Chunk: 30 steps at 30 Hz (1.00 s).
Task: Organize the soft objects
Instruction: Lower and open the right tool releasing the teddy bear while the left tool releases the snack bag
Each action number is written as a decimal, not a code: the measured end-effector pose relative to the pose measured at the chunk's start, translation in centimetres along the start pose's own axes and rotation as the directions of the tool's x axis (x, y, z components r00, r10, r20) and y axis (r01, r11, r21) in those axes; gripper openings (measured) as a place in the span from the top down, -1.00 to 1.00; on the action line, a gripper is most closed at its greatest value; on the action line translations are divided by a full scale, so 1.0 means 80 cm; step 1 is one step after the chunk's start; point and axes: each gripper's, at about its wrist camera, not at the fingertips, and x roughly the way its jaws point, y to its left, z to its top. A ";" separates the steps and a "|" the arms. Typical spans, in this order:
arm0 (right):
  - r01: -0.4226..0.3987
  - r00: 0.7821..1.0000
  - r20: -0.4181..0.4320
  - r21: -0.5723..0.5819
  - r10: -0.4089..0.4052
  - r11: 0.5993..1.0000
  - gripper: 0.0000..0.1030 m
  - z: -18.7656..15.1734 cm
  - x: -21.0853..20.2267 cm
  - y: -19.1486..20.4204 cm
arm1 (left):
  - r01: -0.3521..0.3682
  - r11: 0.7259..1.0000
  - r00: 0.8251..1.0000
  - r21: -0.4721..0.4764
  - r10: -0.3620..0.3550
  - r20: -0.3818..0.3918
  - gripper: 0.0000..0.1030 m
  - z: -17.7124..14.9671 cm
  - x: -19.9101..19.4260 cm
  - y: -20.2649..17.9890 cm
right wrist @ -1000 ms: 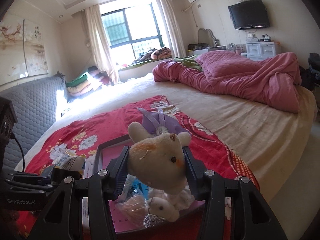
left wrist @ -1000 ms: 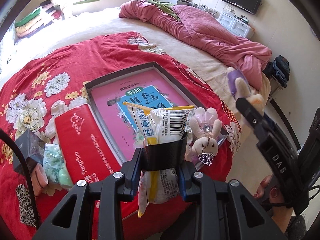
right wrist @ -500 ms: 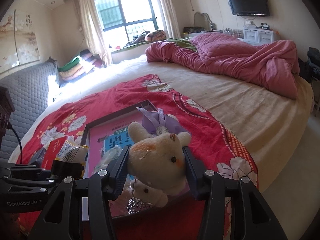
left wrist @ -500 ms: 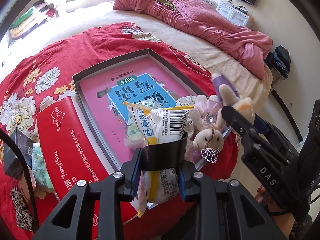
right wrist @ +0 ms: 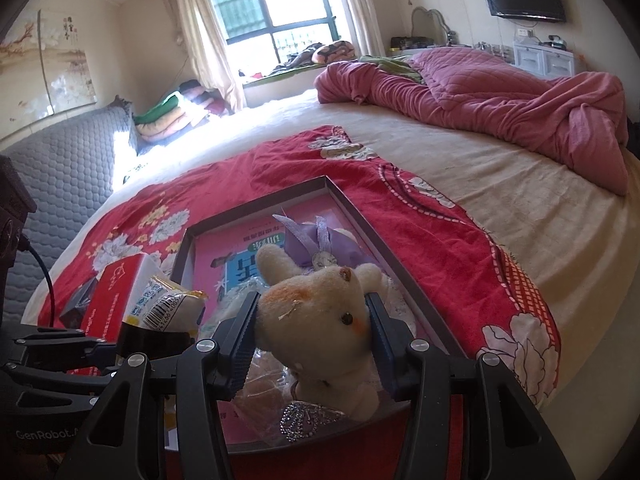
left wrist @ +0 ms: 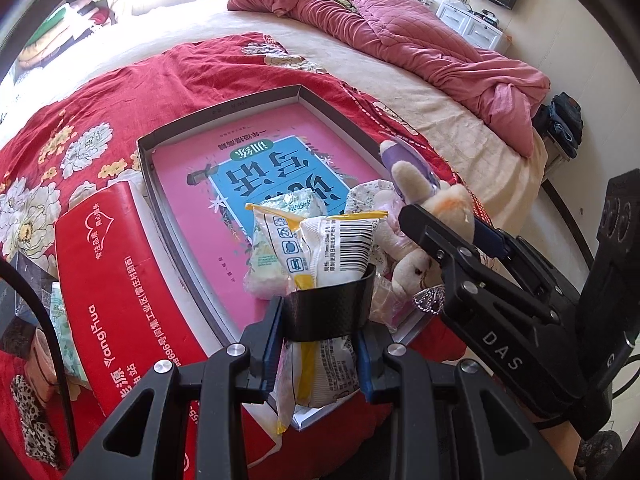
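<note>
**Both loads hang over the near end of the box**

The left gripper (left wrist: 320, 354) is clamped on a white-and-yellow snack packet (left wrist: 334, 248), whose long axis runs straight out along the fingers, barcode end forward. It hangs over the near corner of the shallow grey box (left wrist: 224, 110); the release spot looks to be directly below and slightly ahead.

Just to its right, the right gripper (right wrist: 312, 338) is closed on a cream plush rabbit (right wrist: 320, 312) with a purple bow, squeezed at the head, body trailing down toward the box's near right corner. Under it lie a smaller plush with a sequin ornament (right wrist: 308, 420) and some wrapped packets, so that corner is already crowded.

Farther in, the box floor is mostly bare pink booklet cover (left wrist: 192, 176). I judge the left gripper nearer that free space. A red tissue pack (left wrist: 100, 280) lies beside the box's left wall, on the red floral blanket (left wrist: 180, 68).
</note>
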 end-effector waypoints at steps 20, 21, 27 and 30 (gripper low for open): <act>-0.009 1.000 -0.023 -0.123 0.006 0.992 -0.04 0.012 0.035 0.011 | -0.025 1.000 1.000 0.007 0.025 -0.018 0.38 0.005 0.015 0.002; -0.012 1.000 -0.022 -0.119 0.010 0.993 -0.04 0.012 0.036 0.010 | -0.030 0.999 0.999 0.012 0.031 -0.019 0.38 0.004 0.015 0.001; -0.020 1.000 -0.012 -0.114 0.019 0.993 -0.08 0.013 0.034 0.010 | -0.093 0.993 0.995 0.068 0.096 -0.034 0.38 0.003 0.023 -0.010; -0.020 1.000 -0.003 -0.127 0.020 0.992 -0.08 0.016 0.034 0.013 | -0.115 0.989 0.992 0.094 0.119 -0.039 0.38 0.001 0.026 -0.015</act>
